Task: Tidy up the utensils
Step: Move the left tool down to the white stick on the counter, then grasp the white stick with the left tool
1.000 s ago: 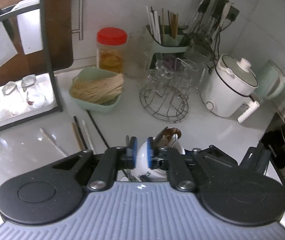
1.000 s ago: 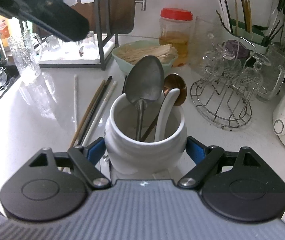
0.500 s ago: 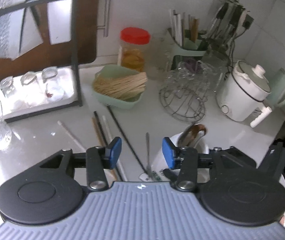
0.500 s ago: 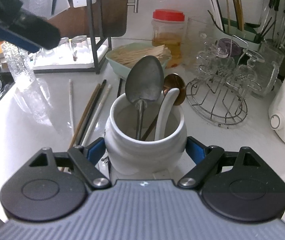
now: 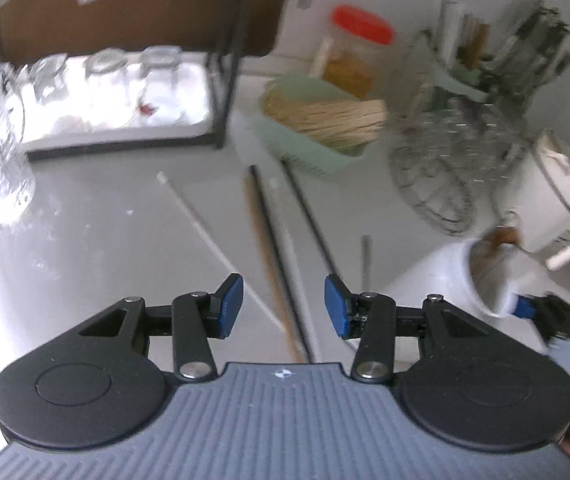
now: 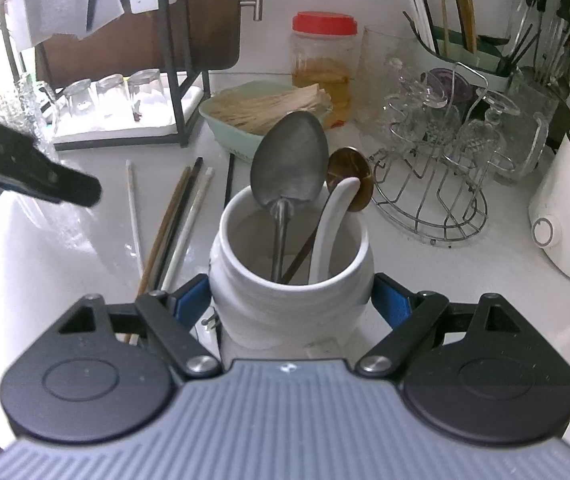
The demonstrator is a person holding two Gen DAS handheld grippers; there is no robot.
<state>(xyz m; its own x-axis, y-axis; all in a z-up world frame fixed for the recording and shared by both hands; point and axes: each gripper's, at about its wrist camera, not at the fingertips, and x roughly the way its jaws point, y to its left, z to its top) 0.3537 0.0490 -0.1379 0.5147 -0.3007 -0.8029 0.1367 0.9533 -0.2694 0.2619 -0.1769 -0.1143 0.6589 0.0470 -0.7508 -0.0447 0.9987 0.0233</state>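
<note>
On the white tabletop [image 5: 85, 248], the left hand-held gripper [image 5: 283, 306] hangs with jaws apart and empty over loose chopsticks [image 5: 273, 248]. To the right, the right hand-held gripper [image 6: 291, 300] is clamped on a white jar [image 6: 291, 284] holding spoons [image 6: 287, 172]. The chopsticks look next: lower, straddle one, close.

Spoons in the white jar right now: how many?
3, all in the white jar: a grey metal spoon, a white spoon and a brown one behind it. Others may sit hidden deeper.
</note>
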